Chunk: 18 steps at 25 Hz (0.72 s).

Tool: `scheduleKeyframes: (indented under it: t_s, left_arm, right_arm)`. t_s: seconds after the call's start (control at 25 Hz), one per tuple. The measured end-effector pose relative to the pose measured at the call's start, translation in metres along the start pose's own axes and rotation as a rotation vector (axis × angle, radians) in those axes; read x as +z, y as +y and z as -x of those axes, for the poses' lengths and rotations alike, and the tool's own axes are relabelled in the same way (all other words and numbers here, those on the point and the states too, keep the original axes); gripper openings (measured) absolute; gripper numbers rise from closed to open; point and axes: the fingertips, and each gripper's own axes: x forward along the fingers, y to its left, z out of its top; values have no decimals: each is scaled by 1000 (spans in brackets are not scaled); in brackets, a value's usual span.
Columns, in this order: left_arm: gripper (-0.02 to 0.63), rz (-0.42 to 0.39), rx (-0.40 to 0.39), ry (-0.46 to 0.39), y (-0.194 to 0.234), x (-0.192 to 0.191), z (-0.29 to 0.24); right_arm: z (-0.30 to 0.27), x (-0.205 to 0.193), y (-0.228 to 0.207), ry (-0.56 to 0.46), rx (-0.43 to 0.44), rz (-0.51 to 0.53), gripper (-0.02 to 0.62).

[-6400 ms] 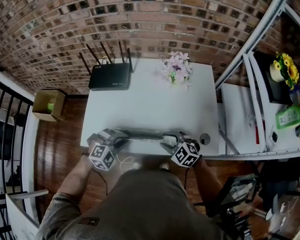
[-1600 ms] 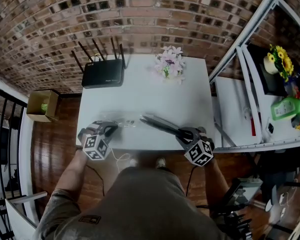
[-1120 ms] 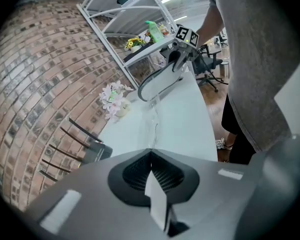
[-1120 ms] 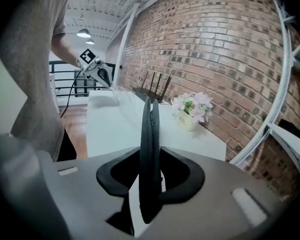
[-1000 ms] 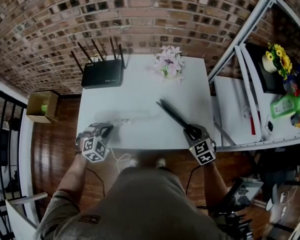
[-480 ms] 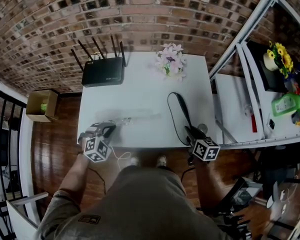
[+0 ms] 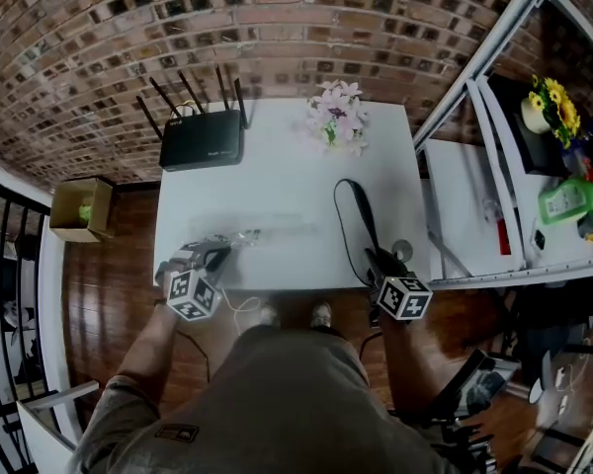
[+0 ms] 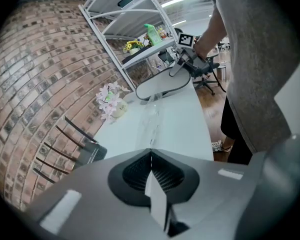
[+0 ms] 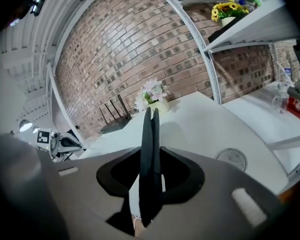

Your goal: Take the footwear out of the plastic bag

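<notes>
Swung round since a moment ago, the flat black footwear (image 7: 359, 220) now points up the white table (image 7: 277, 181) instead of leftward at the thin clear plastic bag (image 7: 267, 233), and it is well apart from that bag. The right gripper (image 7: 379, 261) has its jaws clamped on the footwear's near end. The left gripper (image 7: 223, 251) has its jaws pinched tight on the bag's near end, and the film lies limp along the table.

From overhead the footwear reads as a dark strip with a thin dark loop beside it. The right gripper view shows it edge-on, as two black layers standing upright between the jaws. The left gripper view catches a broad pale oval face with a dark rim. A round disc (image 9: 231, 158) set in the table is plain only in the right gripper view.

Overhead, the bag nearly vanishes against the white top, so its outline is hard to trace. The person's body covers the table's near edge. Whether the footwear's far end touches the table I cannot tell.
</notes>
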Motion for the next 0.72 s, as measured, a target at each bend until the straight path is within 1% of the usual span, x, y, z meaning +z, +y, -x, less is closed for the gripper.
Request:
scheduleKeyframes:
  t_s: [0.04, 0.08, 0.2, 0.24, 0.32, 0.44, 0.52, 0.72]
  left_arm:
    - [2, -1, 1, -1, 0, 0, 0]
    - [2, -1, 2, -1, 1, 0, 0]
    - [2, -2, 9, 1, 2, -3, 0]
    - [2, -3, 13, 2, 2, -4, 0]
    - [2, -5, 18, 5, 3, -6, 0]
    - [2, -5, 15, 9, 1, -9, 0]
    - [2, -7, 10, 12, 0, -12, 1]
    - [2, -9, 12, 16, 0, -16, 1]
  right_arm:
    - [1, 0, 2, 6, -16, 51, 124]
    - [1, -1, 5, 17, -36, 128, 124]
    - [2, -2, 23, 57, -97, 391, 124]
    - [2, -3, 28, 63, -110, 456, 126]
    - [0, -6, 36, 77, -129, 553, 127]
    - [-2, -15, 43, 103, -141, 659, 132]
    - [-3, -22, 47, 123, -146, 711, 141]
    - [-6, -33, 55, 149, -154, 787, 158]
